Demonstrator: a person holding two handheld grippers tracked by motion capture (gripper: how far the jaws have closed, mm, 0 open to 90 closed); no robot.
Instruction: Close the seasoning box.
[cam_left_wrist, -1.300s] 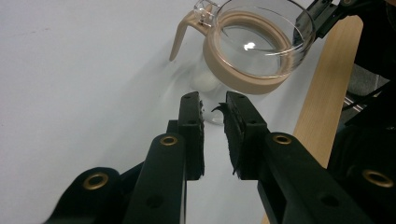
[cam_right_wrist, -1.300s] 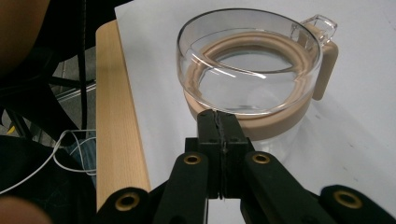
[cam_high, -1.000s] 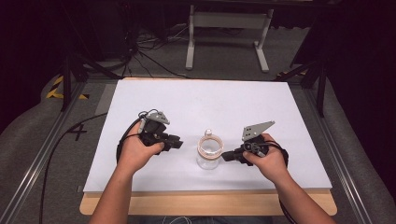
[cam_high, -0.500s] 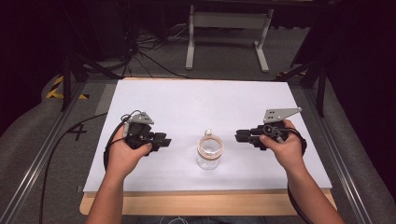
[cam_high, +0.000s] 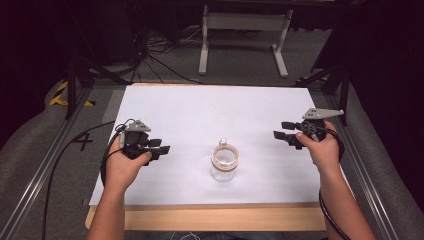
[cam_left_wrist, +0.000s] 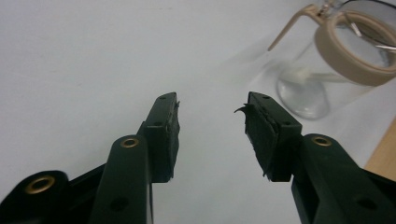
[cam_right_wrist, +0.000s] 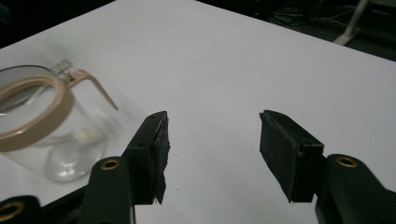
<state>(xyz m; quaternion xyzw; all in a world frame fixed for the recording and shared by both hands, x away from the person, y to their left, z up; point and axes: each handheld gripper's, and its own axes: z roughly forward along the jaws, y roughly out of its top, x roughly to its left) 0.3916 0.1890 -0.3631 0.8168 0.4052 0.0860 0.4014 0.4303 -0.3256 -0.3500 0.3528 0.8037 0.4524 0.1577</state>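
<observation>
A clear glass jar (cam_high: 224, 165) with a tan rim stands upright near the white table's (cam_high: 200, 110) near edge. The left gripper (cam_high: 162, 148) and right gripper (cam_high: 280, 134) flank it well apart, jaws spread, both empty. A careless sideways nudge could likely tip the light jar.

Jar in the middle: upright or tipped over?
Upright. The glass jar stands on its base on the white table, its tan-rimmed mouth facing up.
</observation>
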